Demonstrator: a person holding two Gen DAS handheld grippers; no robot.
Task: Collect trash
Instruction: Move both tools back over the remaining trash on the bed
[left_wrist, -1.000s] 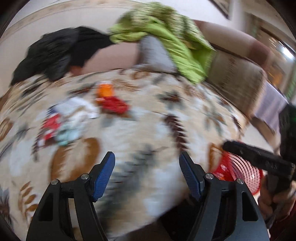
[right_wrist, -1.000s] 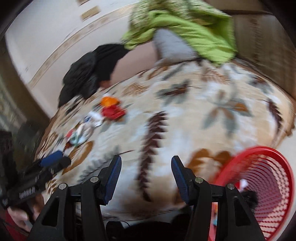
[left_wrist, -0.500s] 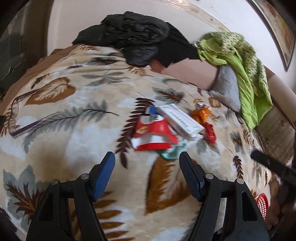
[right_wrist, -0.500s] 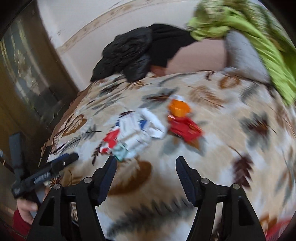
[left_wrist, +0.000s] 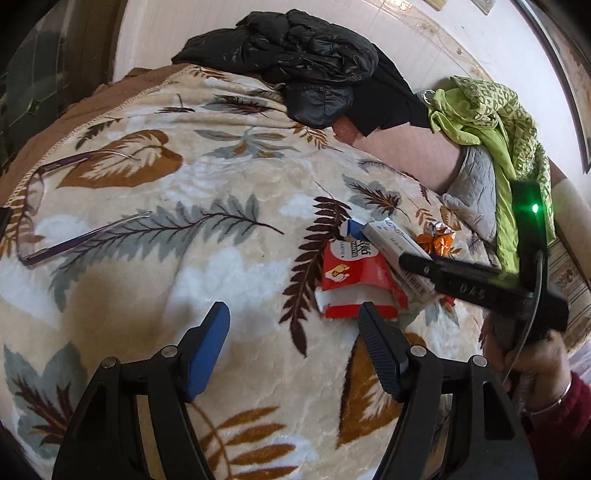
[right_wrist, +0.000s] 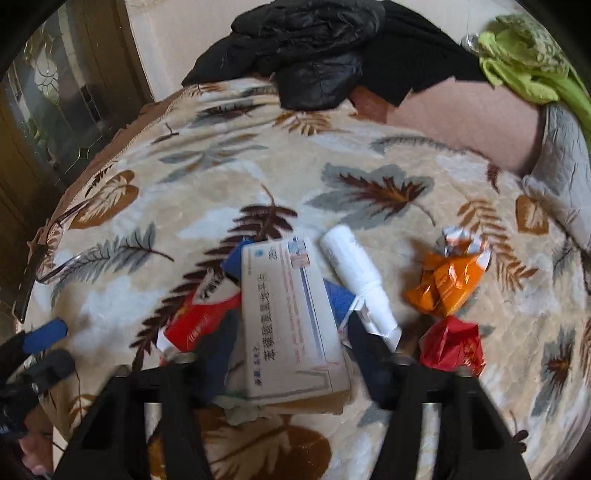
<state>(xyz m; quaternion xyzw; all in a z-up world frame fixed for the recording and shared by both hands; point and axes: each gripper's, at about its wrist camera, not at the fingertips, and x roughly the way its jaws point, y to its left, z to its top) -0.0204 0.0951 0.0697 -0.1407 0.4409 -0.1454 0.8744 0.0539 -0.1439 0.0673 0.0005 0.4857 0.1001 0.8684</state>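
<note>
White printed carton (right_wrist: 291, 317) lying atop red-and-blue wrappers (right_wrist: 201, 314) on leaf-patterned blanket (right_wrist: 229, 184), straddled by closing right gripper (right_wrist: 291, 363), pads not visibly pressing; one white tube (right_wrist: 360, 280), two crumpled wrappers, orange (right_wrist: 448, 280) and red (right_wrist: 452, 345), lying beside; left gripper (left_wrist: 293, 347) hovering open, empty.

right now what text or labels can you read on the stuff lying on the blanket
"苯磺酸氨氯地平片": white medicine box, along its long side.
Small print on that box's top end: too small to read.
White lettering on the red packet: partly hidden, unreadable.
Red packet in the left wrist view: red letters cut off, unreadable.
White tube: no legible text.
</note>
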